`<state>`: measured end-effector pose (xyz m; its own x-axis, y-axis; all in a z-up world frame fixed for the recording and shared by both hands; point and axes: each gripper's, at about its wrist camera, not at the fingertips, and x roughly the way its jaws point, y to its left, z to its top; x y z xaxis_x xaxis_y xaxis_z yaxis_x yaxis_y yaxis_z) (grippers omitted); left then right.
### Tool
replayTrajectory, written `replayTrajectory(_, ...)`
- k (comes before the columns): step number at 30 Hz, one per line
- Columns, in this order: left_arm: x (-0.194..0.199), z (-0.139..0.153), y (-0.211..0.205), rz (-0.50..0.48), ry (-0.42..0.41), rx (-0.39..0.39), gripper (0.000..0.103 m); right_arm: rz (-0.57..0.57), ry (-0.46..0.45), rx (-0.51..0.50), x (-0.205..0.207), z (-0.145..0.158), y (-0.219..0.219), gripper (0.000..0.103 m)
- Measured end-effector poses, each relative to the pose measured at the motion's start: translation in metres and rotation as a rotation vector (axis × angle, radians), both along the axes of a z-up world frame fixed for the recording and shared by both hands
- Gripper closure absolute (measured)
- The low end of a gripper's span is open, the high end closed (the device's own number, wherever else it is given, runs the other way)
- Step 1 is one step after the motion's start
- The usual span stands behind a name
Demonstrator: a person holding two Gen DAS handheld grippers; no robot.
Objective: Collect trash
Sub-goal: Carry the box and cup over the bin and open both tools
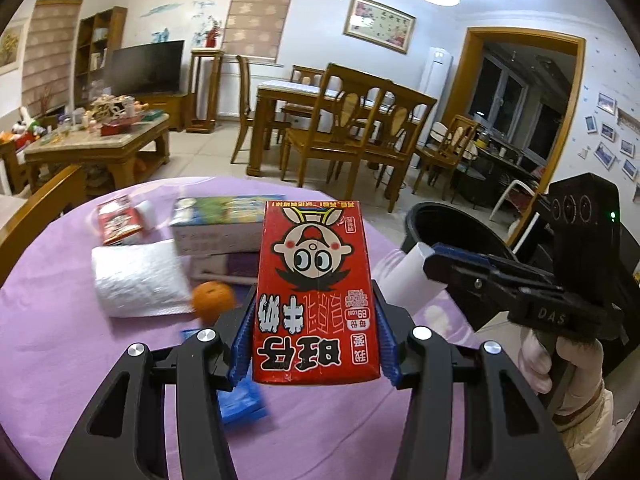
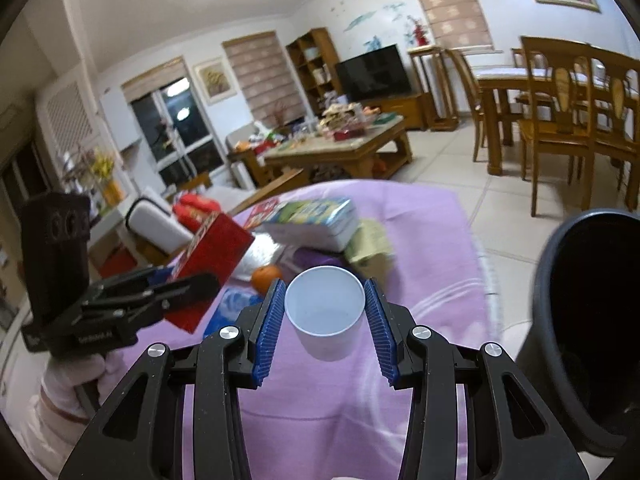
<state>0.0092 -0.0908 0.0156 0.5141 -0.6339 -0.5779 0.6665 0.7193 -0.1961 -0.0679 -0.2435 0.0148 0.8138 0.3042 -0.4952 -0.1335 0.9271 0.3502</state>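
Here, a red milk carton [image 1: 316, 292] is clamped between the blue pads of the left gripper [image 1: 316, 308], its printed cartoon face seen upside down in the left wrist view and its far end raised above the tabletop [image 1: 60, 340]. In the right wrist view the same carton [image 2: 212, 256] is seen at 9 o'clock, tilted in the air and held from its lower end.

A white paper cup [image 2: 325, 312] is pinched at its sides by the right gripper [image 2: 325, 316], mouth turned toward the camera and nothing seen inside. From the left wrist view the cup [image 1: 408, 276] is found at 3 o'clock, lying sideways in the jaws, just in front of the black trash bin [image 1: 452, 220]. The bin [image 2: 592, 320] is seen at 3 o'clock in the right wrist view, beside the tabletop edge, its opening dark. A white-gloved hand [image 1: 560, 360] is seen around the right gripper's handle.

Left on the purple cloth beyond the carton are an orange [image 1: 214, 300], a white folded towel [image 1: 140, 280], a green and white box [image 1: 220, 224], a small red packet [image 1: 120, 222] and a blue wrapper [image 1: 240, 396] partly hidden under the left gripper.
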Motion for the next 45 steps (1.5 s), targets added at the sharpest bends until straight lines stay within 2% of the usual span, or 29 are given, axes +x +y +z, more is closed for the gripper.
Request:
replayTrajectory(11,-0.013,0.003,-0.072,-0.103,-0.015,-0.032,0.053,-0.264,-0.135,0.074,-0.055,0.018,-0.098,0.061)
replayTrajectory(17,-0.019,0.001,-0.111,-0.164,-0.014,-0.049,0.053,-0.385,-0.168,0.076,-0.083,0.015,-0.141,0.061)
replayTrajectory(28,-0.025,-0.011,-0.191,-0.265,0.009,-0.058,0.053,-0.523,-0.156,0.081,-0.111,-0.008,-0.195,0.061)
replayTrajectory(35,-0.023,-0.026,-0.232,-0.287,0.028,-0.049,0.053,-0.620,-0.134,0.080,-0.119,-0.029,-0.229,0.061)
replayTrajectory(45,-0.022,-0.045,-0.258,-0.304,0.071,-0.025,0.053,-0.666,-0.080,0.087,-0.107,-0.058,-0.256,0.061)
